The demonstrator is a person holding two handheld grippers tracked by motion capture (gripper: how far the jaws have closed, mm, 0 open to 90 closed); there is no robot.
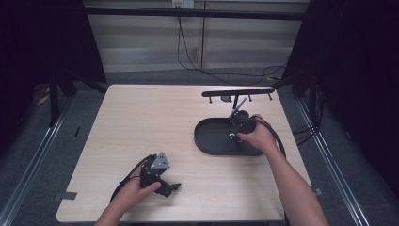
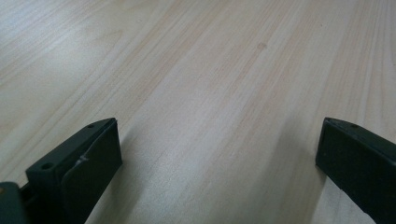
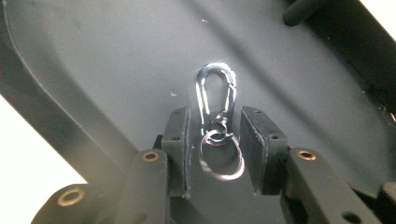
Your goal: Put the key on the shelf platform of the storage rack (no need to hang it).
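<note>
A silver carabiner clip (image 3: 205, 88) with a key ring (image 3: 205, 167) on it lies flat on the floor of a black oval tray (image 1: 207, 141) at the right of the table. My right gripper (image 3: 215, 112) points down into the tray, its jaws a little apart on either side of the clip and ring, with the pads not pressing on them. From the high view, the right gripper (image 1: 234, 135) sits over the tray's right half. My left gripper (image 1: 176, 187) rests near the table's front edge, open wide over bare wood (image 2: 219, 122).
A long black rail with small pegs (image 1: 237, 92) stands behind the tray, and a grey rod (image 1: 239, 106) leans between rail and tray. The light wooden table (image 1: 141, 122) spreads between the two hands. Cables lie on the floor beyond the far edge.
</note>
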